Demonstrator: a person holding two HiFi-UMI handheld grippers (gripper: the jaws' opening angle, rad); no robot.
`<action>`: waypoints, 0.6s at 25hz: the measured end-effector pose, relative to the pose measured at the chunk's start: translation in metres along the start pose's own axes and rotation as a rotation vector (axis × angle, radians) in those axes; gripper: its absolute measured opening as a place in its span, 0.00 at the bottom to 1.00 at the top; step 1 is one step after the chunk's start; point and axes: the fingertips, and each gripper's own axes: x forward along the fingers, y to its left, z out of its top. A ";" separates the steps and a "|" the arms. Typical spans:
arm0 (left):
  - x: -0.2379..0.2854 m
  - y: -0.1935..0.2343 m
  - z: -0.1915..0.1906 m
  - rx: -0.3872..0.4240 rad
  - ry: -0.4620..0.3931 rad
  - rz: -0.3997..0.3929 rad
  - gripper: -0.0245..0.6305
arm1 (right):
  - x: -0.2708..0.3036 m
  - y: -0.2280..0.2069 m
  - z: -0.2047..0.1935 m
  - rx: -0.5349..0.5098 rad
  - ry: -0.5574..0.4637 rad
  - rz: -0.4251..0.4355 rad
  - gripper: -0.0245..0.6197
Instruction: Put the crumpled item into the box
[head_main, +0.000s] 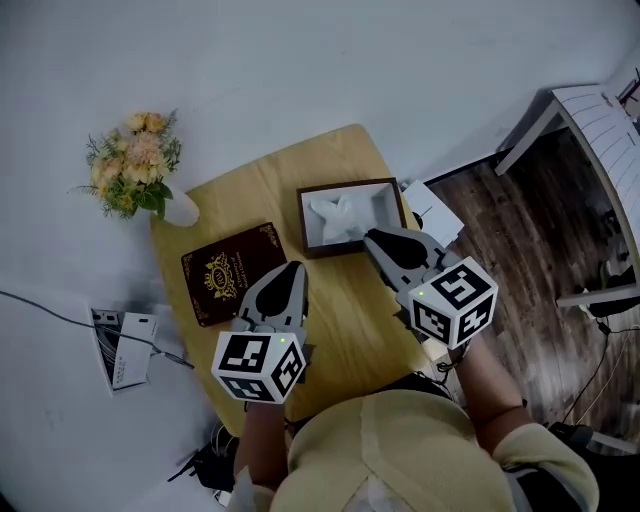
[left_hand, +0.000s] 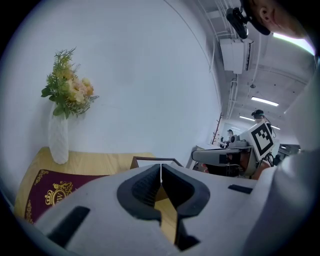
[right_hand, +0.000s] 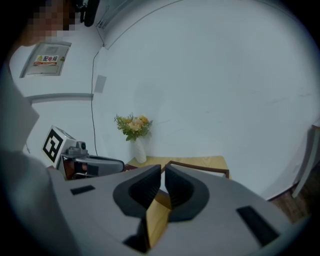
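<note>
A white crumpled item (head_main: 335, 215) lies inside the dark-rimmed box (head_main: 346, 186) at the far middle of the wooden table (head_main: 345, 330). My right gripper (head_main: 370, 237) hovers at the box's near right corner, its jaws drawn almost together with nothing between them. In the right gripper view (right_hand: 163, 172) only a narrow slit shows, and the box rim (right_hand: 200, 167) lies just beyond. My left gripper (head_main: 290, 268) hangs over the table between the box and a maroon book (head_main: 232, 272), shut and empty. Its tips (left_hand: 160, 170) meet in front of the box rim (left_hand: 150, 159).
A white vase of flowers (head_main: 135, 165) stands at the table's far left corner. White paper (head_main: 432, 210) sticks out past the table's right edge. On the floor lie a flat white device with a cable (head_main: 120, 345) at the left and white furniture (head_main: 600, 120) at the right.
</note>
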 end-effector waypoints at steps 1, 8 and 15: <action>-0.001 -0.002 0.000 0.004 0.001 -0.004 0.08 | -0.003 0.000 -0.001 0.004 -0.002 -0.007 0.11; -0.007 -0.010 -0.002 0.024 0.005 -0.031 0.08 | -0.026 0.001 -0.008 0.017 -0.004 -0.061 0.10; -0.011 -0.021 -0.007 0.039 0.015 -0.062 0.08 | -0.047 -0.003 -0.020 0.036 0.007 -0.118 0.10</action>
